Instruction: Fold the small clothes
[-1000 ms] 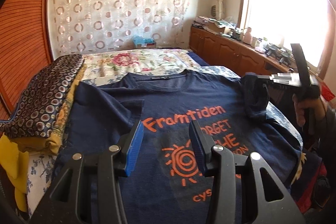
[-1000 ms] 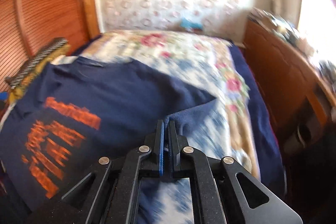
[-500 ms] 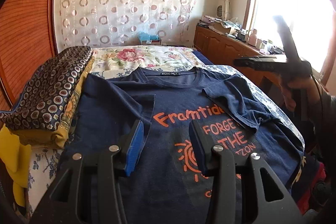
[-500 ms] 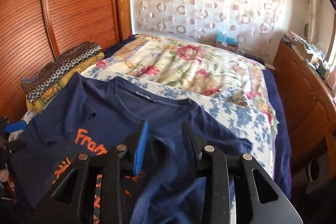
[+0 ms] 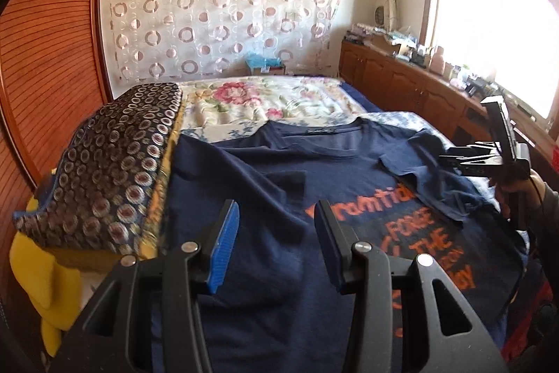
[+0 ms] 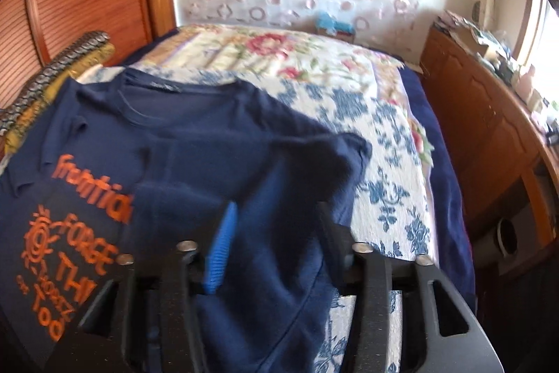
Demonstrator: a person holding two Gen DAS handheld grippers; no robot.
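Across the bed (image 5: pixel 300 100), the navy T-shirt (image 5: pixel 279 226) lies face up, orange print showing, beside a stack of folded clothes (image 5: pixel 115 163). A second ago the right tongs (image 6: pixel 276 240) were pinched on the right sleeve (image 6: pixel 314 163), carrying it inward; now their jaws stand apart and the sleeve rests folded over the shirt's chest, partly covering the lettering. The left tongs (image 5: pixel 276 243) hover over the lower left of the shirt, jaws wide apart and holding nothing, as before. That likely means the right-side sleeve fold is laid down, though it looks rumpled and may need smoothing. The left sleeve (image 5: pixel 216 170) appears only loosely tucked, so it probably comes next.
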